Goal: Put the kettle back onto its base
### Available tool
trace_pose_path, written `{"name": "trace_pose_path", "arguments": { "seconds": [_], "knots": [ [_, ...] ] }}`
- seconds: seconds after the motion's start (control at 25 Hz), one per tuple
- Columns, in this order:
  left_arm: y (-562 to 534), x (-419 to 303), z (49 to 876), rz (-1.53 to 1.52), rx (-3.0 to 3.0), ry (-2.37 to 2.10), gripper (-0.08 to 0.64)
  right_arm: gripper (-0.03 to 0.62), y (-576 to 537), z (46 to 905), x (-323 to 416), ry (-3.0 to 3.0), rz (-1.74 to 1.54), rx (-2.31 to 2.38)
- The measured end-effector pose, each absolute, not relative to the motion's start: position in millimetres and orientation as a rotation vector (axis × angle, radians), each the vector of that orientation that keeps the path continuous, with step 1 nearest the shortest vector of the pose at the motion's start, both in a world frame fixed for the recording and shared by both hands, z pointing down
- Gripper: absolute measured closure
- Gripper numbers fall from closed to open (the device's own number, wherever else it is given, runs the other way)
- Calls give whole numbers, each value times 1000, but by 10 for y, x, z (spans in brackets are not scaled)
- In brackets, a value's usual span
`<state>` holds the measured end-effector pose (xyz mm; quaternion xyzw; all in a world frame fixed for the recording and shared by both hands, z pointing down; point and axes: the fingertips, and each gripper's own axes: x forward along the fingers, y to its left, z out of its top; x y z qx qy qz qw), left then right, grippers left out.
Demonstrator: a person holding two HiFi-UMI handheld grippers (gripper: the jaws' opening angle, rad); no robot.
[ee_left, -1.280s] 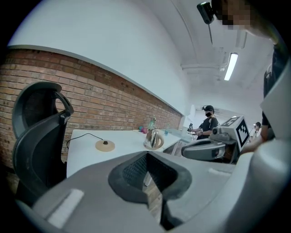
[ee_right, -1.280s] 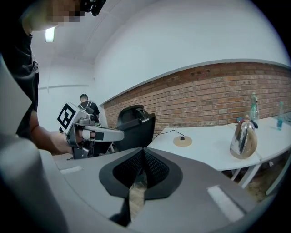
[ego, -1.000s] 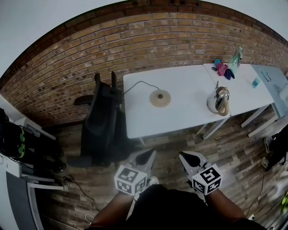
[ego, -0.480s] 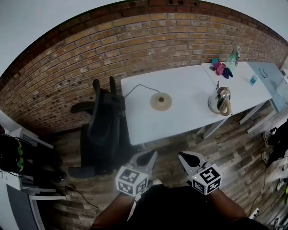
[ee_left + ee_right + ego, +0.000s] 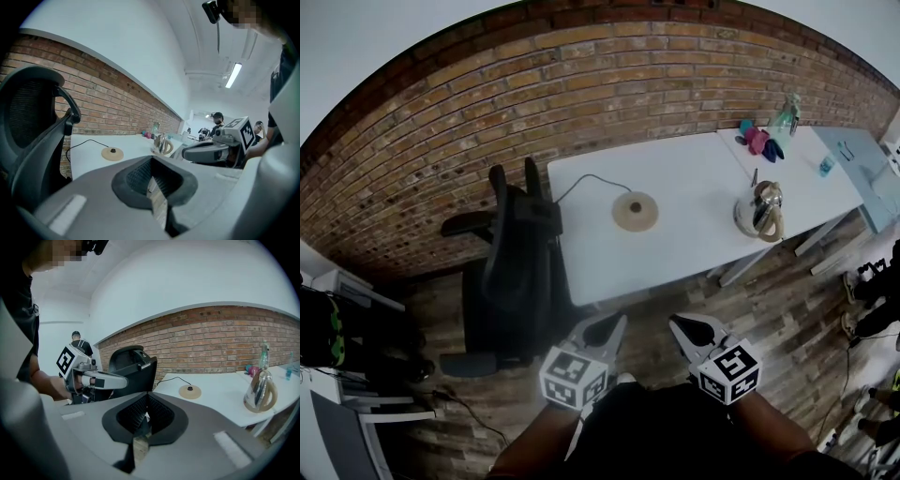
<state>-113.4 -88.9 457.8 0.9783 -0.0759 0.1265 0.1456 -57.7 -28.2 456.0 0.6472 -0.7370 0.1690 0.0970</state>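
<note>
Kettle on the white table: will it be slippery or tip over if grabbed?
The kettle looks shiny and hard, perhaps glass, so it is probably stiff, slippery and breakable. Its looped handle sits on one side, so lifted there it may tilt. It stands near the table edge, so a push seems risky.

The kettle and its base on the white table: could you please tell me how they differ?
The kettle stands tall and shiny; the base is a flat tan disc. The base trails a dark cord; the kettle has none. Both rest on the white table, apart.
</note>
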Motion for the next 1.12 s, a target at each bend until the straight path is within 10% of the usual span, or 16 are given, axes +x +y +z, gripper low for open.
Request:
{"name": "trace_pose_path", "arguments": {
  "seconds": [1.12],
  "knots": [
    [-1093, -864, 4678, 404, 2802, -227, 560, 565, -557, 4617, -290, -2196, 534, 1919]
  ]
}}
